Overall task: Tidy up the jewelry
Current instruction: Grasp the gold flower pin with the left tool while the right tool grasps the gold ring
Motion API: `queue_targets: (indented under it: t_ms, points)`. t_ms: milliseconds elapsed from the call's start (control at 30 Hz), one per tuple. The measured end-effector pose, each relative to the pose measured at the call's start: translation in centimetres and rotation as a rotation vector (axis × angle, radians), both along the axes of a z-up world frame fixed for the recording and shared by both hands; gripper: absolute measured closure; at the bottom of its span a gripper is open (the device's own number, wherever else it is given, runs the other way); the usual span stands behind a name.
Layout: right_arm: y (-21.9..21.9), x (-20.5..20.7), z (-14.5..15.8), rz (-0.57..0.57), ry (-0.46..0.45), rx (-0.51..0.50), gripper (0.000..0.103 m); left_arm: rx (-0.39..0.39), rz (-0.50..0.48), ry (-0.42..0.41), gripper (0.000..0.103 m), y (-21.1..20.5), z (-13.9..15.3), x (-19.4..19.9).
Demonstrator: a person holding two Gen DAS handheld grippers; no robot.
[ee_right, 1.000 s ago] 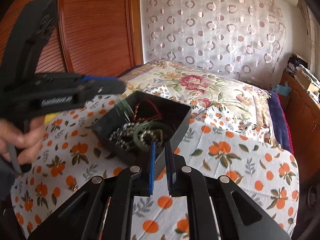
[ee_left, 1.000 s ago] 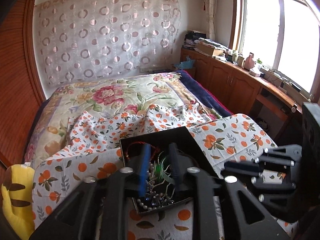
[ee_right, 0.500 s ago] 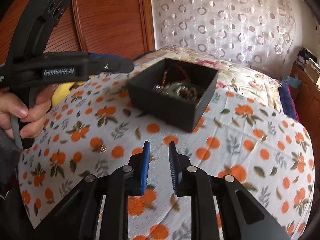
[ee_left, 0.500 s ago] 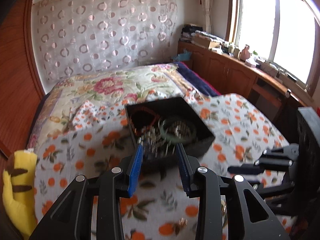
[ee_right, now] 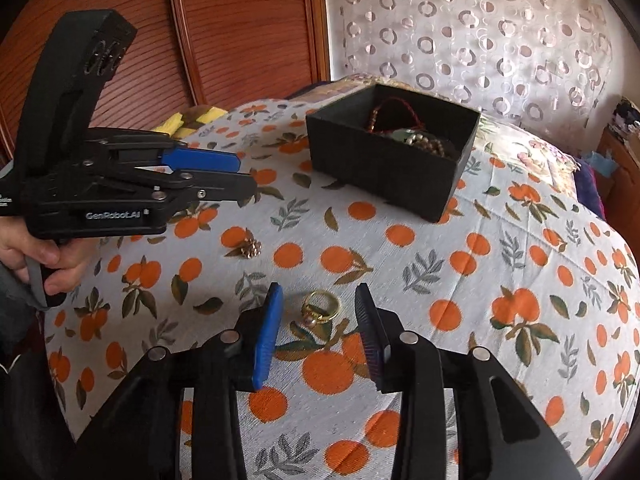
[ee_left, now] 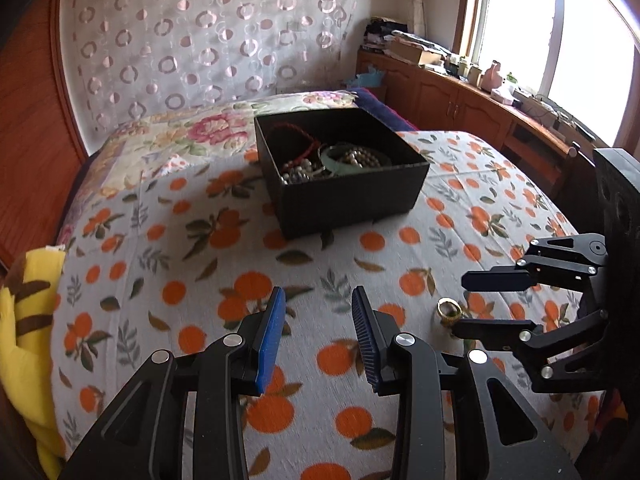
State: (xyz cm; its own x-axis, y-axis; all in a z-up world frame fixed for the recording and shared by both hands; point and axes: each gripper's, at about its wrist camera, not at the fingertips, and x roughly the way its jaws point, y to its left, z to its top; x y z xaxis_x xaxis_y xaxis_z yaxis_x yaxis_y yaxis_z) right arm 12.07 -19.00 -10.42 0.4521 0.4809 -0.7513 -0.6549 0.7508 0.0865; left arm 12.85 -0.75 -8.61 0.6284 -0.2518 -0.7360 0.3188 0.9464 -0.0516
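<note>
A black open box [ee_left: 352,196] [ee_right: 384,168] holds beaded bracelets, a red cord and a green bangle [ee_left: 336,158]. It sits on the orange-print cloth [ee_left: 168,264]. A gold ring [ee_right: 320,307] lies on the cloth between the fingertips of my open right gripper [ee_right: 318,308]; the ring also shows in the left wrist view [ee_left: 448,310]. A small gold cluster piece [ee_right: 250,247] lies further left. My left gripper [ee_left: 318,316] is open and empty above the cloth, short of the box. It also shows in the right wrist view [ee_right: 236,176].
A yellow plush toy [ee_left: 24,320] lies at the cloth's left edge. A floral bedspread [ee_left: 180,136] is behind the box. Wooden panelling [ee_right: 248,28] stands left, and a wooden counter with clutter [ee_left: 480,92] under the window at right.
Both grippers have pulled back from the box and lowered toward the cloth. The right gripper has opened wide around the gold ring. The left gripper has opened wider.
</note>
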Motion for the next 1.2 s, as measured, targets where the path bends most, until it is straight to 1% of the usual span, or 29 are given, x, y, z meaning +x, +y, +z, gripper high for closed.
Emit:
queue_targets:
  t_ms: [67, 133, 200, 233, 267, 300, 367, 433, 633, 1033, 1100, 1133, 1167, 1200]
  points:
    - [0.3, 0.0, -0.2, 0.004, -0.004, -0.03, 0.063, 0.003, -0.005, 0.005, 0.071, -0.2, -0.3, -0.2]
    - [0.8, -0.2, -0.6, 0.004, -0.023, -0.079, 0.063, 0.008, -0.011, 0.009, 0.071, -0.4, -0.5, -0.3]
    - [1.0, -0.5, -0.6, 0.01, -0.041, -0.105, 0.064, 0.01, -0.016, 0.017, 0.071, -0.5, -0.7, -0.4]
    - [1.0, -0.5, -0.6, 0.014, -0.04, -0.106, 0.067, 0.011, -0.019, 0.02, 0.071, -0.6, -0.8, -0.4]
    - [1.0, -0.6, -0.5, 0.021, -0.039, -0.108, 0.079, 0.013, -0.023, 0.022, 0.071, -0.8, -0.9, -0.5]
    - [1.0, -0.7, -0.5, 0.026, -0.042, -0.113, 0.083, 0.014, -0.026, 0.023, 0.071, -0.8, -1.0, -0.6]
    - [0.9, -0.9, -0.5, 0.03, -0.045, -0.115, 0.084, 0.012, -0.035, 0.028, 0.071, -1.0, -1.1, -0.9]
    - [0.6, -0.9, -0.3, 0.031, -0.045, -0.102, 0.09, 0.011, -0.042, 0.032, 0.07, -1.3, -1.2, -1.0]
    - [-0.1, -0.8, 0.1, 0.015, -0.057, -0.097, 0.091, 0.007, -0.06, 0.044, 0.069, -1.8, -1.6, -1.5]
    - [-1.4, -0.1, 1.4, -0.017, -0.079, -0.055, 0.091, 0.026, -0.071, 0.055, 0.07, -2.5, -2.6, -1.7]
    - [-1.5, 0.0, 1.4, -0.02, -0.081, -0.053, 0.091, 0.033, -0.069, 0.049, 0.072, -2.6, -2.6, -1.7]
    - [-1.4, 0.0, 1.4, -0.021, -0.081, -0.051, 0.091, 0.035, -0.07, 0.047, 0.076, -2.7, -2.7, -1.7]
    - [-1.5, 0.1, 1.4, -0.022, -0.082, -0.05, 0.091, 0.039, -0.069, 0.043, 0.082, -2.7, -2.7, -1.7]
    - [-1.5, 0.2, 1.5, -0.022, -0.082, -0.048, 0.091, 0.044, -0.067, 0.041, 0.085, -2.7, -2.7, -1.6]
